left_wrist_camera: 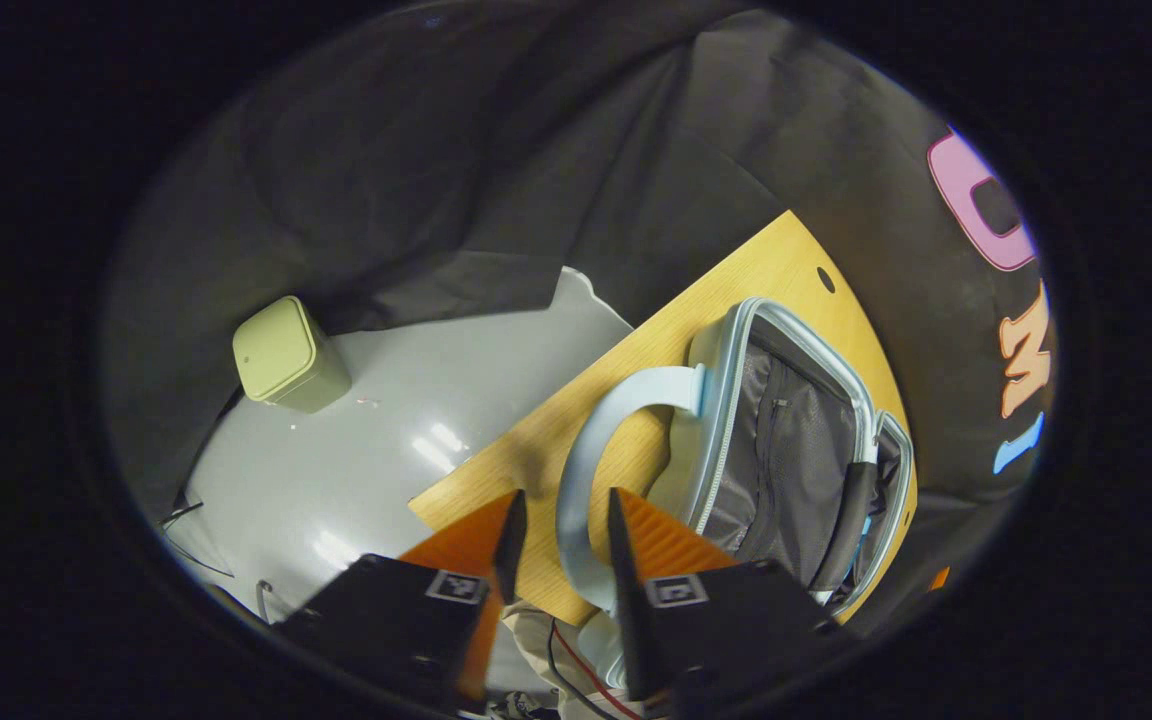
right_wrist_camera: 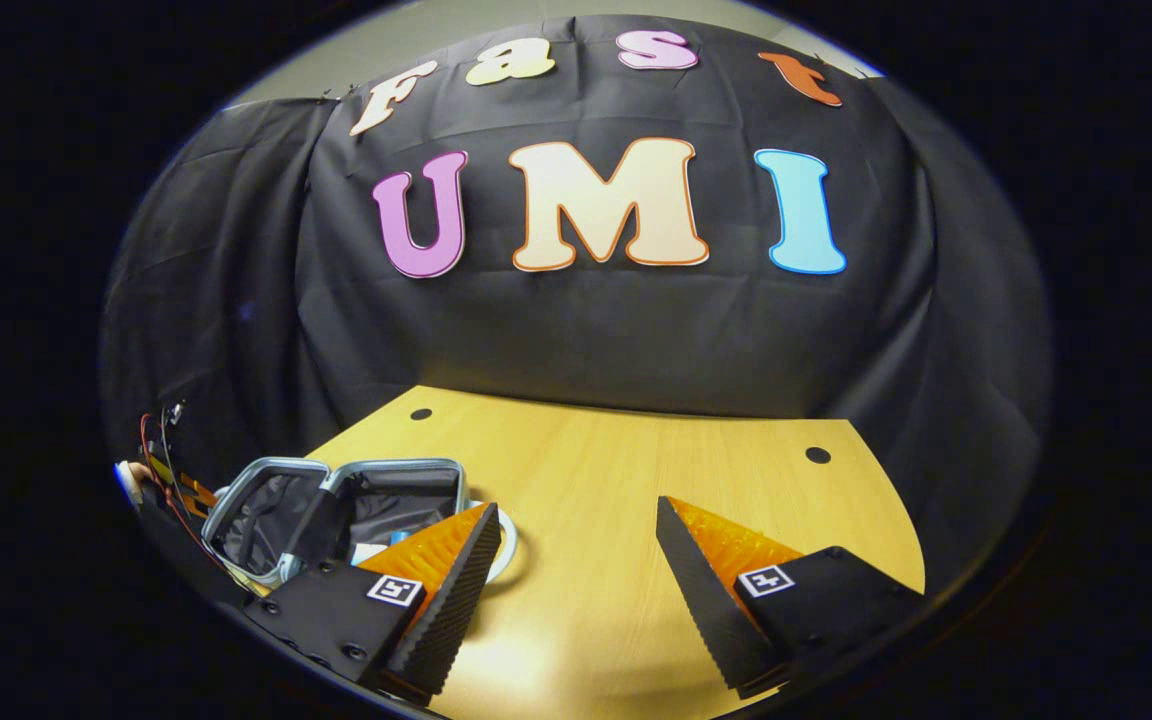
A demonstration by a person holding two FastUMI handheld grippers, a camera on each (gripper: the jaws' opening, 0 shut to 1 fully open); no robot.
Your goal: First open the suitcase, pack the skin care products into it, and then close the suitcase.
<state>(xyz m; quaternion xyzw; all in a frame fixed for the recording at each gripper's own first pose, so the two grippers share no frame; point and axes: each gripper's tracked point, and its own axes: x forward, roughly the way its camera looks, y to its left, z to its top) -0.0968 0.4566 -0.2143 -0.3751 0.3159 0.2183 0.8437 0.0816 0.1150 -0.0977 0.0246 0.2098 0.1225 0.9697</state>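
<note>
A light blue suitcase lies open on the wooden table, showing its grey mesh lining. Its two halves stand at an angle to each other. My left gripper is open at the table's edge, and the suitcase's curved blue handle runs through the gap between its fingers, closer to the right-hand one. In the right gripper view the suitcase sits at the left with a small blue and white item inside. My right gripper hangs wide open over the bare table, holding nothing.
A pale green bin stands on the grey floor beyond the table's edge. Black cloth walls surround the table. A hand with red wires shows at the far left of the right gripper view.
</note>
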